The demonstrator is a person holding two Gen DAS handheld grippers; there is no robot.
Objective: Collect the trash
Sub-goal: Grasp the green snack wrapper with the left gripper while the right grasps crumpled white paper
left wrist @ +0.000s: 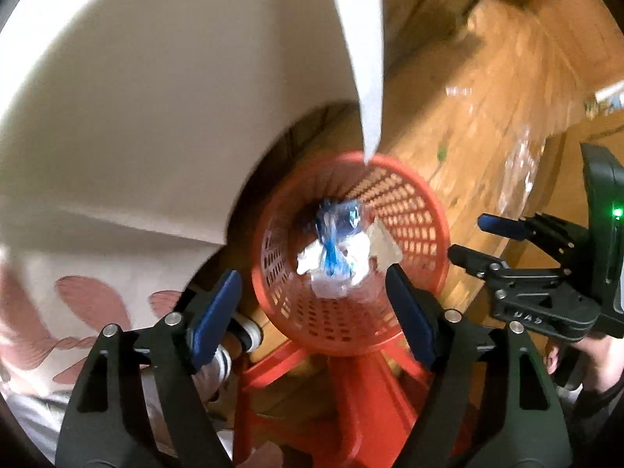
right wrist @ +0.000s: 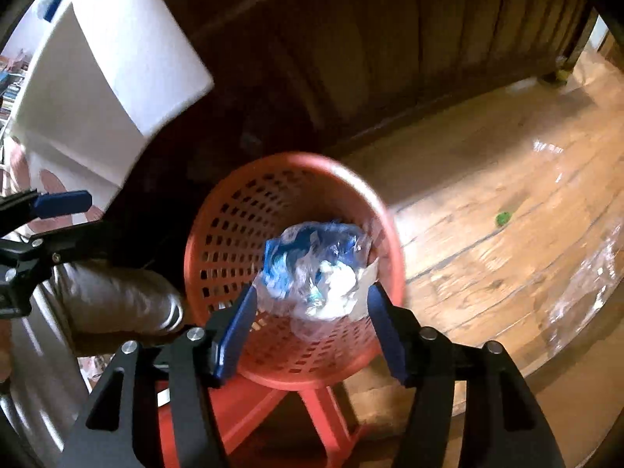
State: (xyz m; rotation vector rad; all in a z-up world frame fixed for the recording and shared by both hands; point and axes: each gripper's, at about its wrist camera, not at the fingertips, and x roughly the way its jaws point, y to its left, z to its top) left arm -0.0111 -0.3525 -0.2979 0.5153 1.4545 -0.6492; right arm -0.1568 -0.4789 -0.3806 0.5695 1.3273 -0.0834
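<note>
Hovering over red basket [left wrist: 409, 210] rim, L tongs [left wrist: 314, 308] & R tongs [right wrist: 312, 331] spread, trash [right wrist: 316, 269] inside

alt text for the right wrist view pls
An open hand-held gripper points into a red mesh basket holding crumpled blue and clear plastic and white paper. Wooden floor lies to the right, with a small green scrap on it.
</note>
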